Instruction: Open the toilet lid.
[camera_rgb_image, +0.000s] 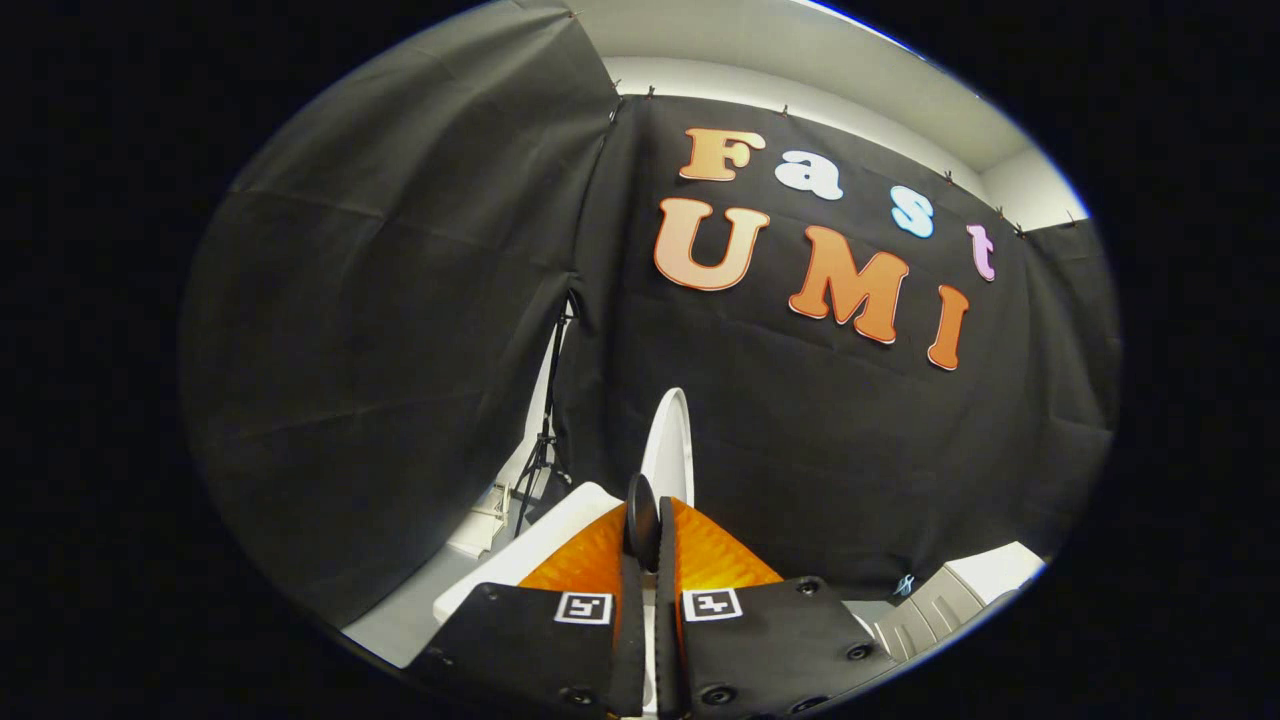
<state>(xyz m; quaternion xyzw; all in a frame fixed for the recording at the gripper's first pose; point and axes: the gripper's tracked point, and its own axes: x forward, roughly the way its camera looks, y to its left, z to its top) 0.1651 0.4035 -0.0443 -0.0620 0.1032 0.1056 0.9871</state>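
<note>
The fisheye camera rides just behind the gripper (648, 520), looking forward and upward along its 2 nearly closed fingers at the draped black cloth booth wall (800, 430) close ahead.

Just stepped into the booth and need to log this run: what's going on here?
A person is working a handheld tool on a toilet lid. The white lid stands raised on edge, seen edge-on, with its near edge running down between the fingers, which are closed together on it. Beyond it hangs the black cloth wall, with a light stand in the gap beside it. The lid looks largely opened.
</note>
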